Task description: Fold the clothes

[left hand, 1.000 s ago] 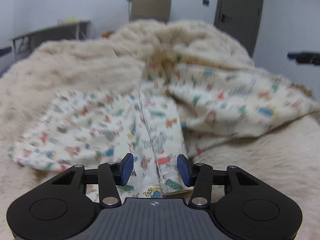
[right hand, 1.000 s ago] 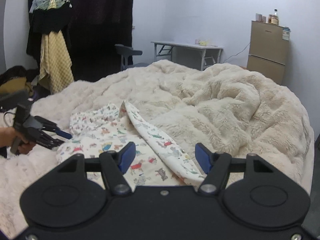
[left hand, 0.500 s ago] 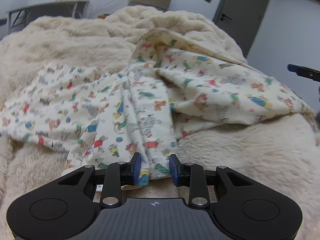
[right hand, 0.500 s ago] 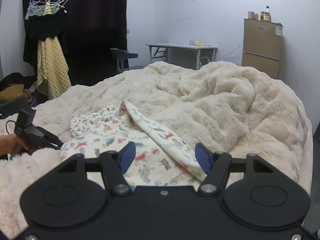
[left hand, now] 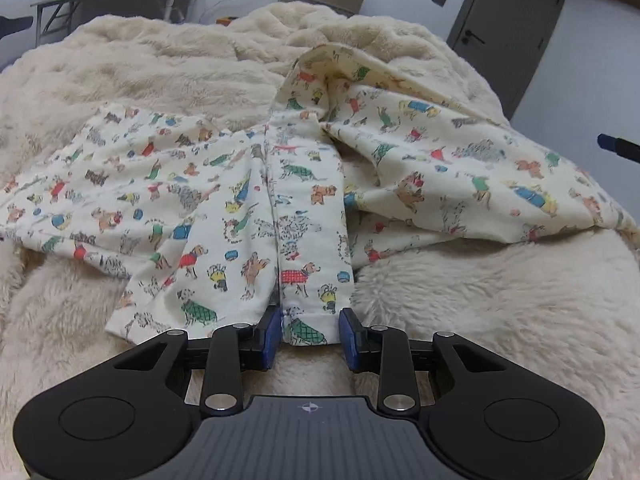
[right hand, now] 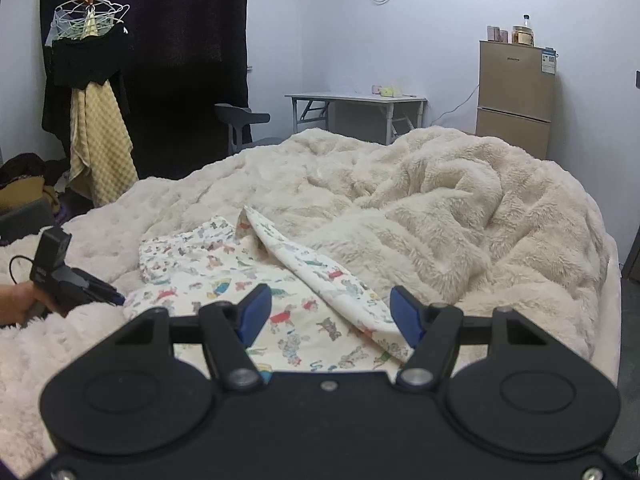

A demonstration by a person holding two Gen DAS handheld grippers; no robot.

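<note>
Here the dog-print garment [left hand: 256,200] lies spread on the cream plush blanket [left hand: 500,312] that covers the bed, a soft surface that lets a finger slip beneath a hem. The left gripper [left hand: 307,336] sits low at the 6 o'clock edge of the cloth, its blue pads [left hand: 269,334] bracketing the near hem beside the centre seam; the jaws are narrowed but a gap shows on either side, so the hem is framed and not yet pinched. One half of the garment rises toward 2 o'clock, draped over a blanket ridge, which probably explains why the near edge is taken first. In the right wrist view the right gripper [right hand: 326,316] hovers released and wide above the cloth's other side, apparently waiting to take a second corner. A hand [right hand: 18,304] holds the left tool at 9 o'clock.
</note>
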